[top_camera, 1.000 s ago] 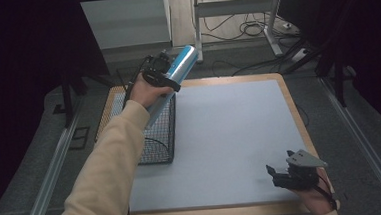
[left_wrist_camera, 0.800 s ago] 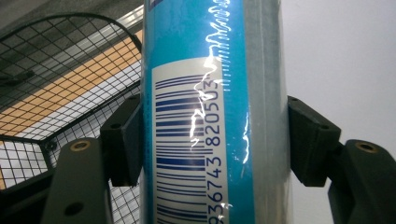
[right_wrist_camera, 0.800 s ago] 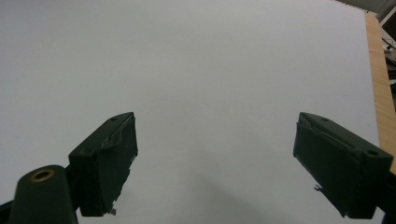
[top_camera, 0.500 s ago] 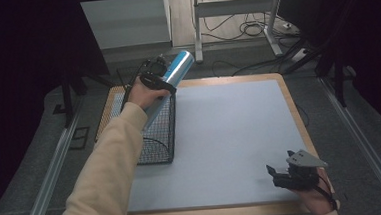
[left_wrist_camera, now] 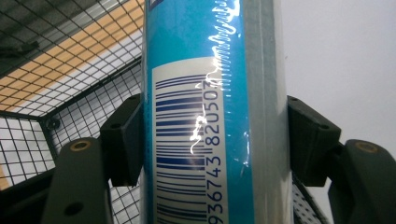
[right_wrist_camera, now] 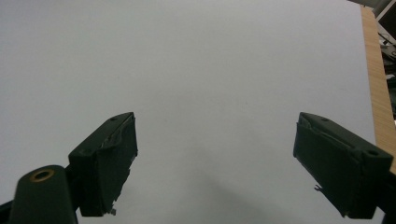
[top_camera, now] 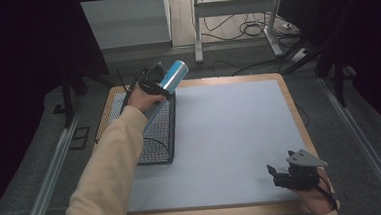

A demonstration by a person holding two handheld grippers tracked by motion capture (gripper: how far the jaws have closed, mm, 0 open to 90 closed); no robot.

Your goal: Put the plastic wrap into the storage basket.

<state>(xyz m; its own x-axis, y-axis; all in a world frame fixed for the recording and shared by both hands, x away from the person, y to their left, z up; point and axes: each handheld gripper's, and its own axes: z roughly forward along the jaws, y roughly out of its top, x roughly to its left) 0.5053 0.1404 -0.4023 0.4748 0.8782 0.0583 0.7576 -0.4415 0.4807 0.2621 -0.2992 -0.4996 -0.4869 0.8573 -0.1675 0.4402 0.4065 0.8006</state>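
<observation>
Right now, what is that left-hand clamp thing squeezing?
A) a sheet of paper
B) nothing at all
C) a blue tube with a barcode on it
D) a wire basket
C. In the left gripper view both black pads press on the sides of the blue tube, whose barcode label faces the camera; the high view shows the left gripper holding it above the wire basket.

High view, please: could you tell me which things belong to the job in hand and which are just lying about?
In the job:
- blue tube, clamped in the left gripper
- wire basket, beneath the tube

Lying about:
- right gripper, open, idle
- cables on the floor behind the table
</observation>
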